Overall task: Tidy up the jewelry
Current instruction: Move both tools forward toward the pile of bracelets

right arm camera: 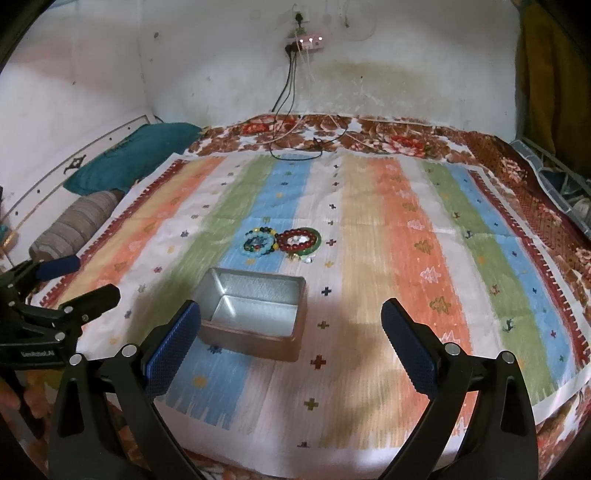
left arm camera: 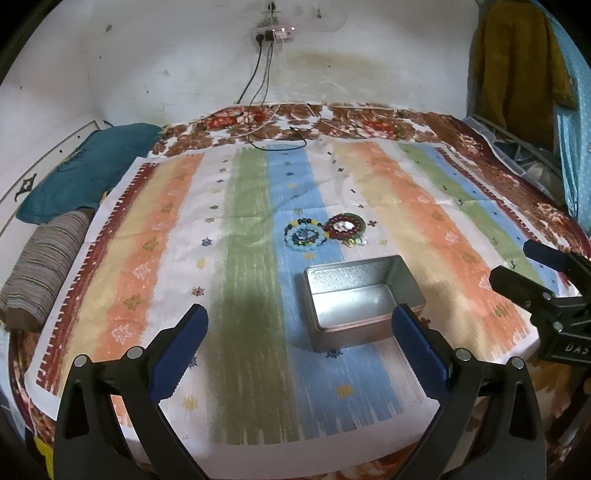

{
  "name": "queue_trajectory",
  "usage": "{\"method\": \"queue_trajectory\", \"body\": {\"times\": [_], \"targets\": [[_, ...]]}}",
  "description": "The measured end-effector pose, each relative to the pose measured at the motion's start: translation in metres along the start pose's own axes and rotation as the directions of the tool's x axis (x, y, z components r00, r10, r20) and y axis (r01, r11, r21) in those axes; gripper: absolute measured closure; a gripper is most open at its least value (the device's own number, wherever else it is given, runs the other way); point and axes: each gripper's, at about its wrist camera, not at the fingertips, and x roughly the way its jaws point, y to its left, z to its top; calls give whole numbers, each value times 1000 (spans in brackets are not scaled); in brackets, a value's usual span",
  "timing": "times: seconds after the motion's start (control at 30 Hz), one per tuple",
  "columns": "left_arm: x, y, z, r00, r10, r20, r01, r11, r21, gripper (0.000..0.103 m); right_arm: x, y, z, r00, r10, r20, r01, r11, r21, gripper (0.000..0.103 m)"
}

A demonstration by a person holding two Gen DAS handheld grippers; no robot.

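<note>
Striped cloth (left arm camera: 243, 221) bears bracelets (left arm camera: 325, 230) beyond the tin (left arm camera: 364, 302), ahead of both spread, empty grippers (left arm camera: 299, 347) (right arm camera: 291, 343).

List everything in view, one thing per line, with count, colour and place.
metal tin: one, silver, open and empty, on the cloth in front of the grippers
beaded bracelets: a cluster, pale blue, yellow, dark red and green, just beyond the tin
striped cloth: one, orange, green, blue and white, spread on the bed
floral blanket: one, brown-red, under the cloth
teal pillow: one, far left
power strip: one, on the wall
left gripper: open, empty
right gripper: open, empty
</note>
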Motion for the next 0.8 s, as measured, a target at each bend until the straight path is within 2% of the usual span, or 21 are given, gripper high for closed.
{"method": "queue_trajectory", "body": {"times": [0.5,0.8], "targets": [[23,4,38,999,22,-38,-22,1000,-8,6,27,-7,34,1000,-1,-27,1,1000,21,4],[53,11,60,995,55,-87,-58,998,-39,6,52,-14,51,996,-1,-85,6,998,57,4]]}}
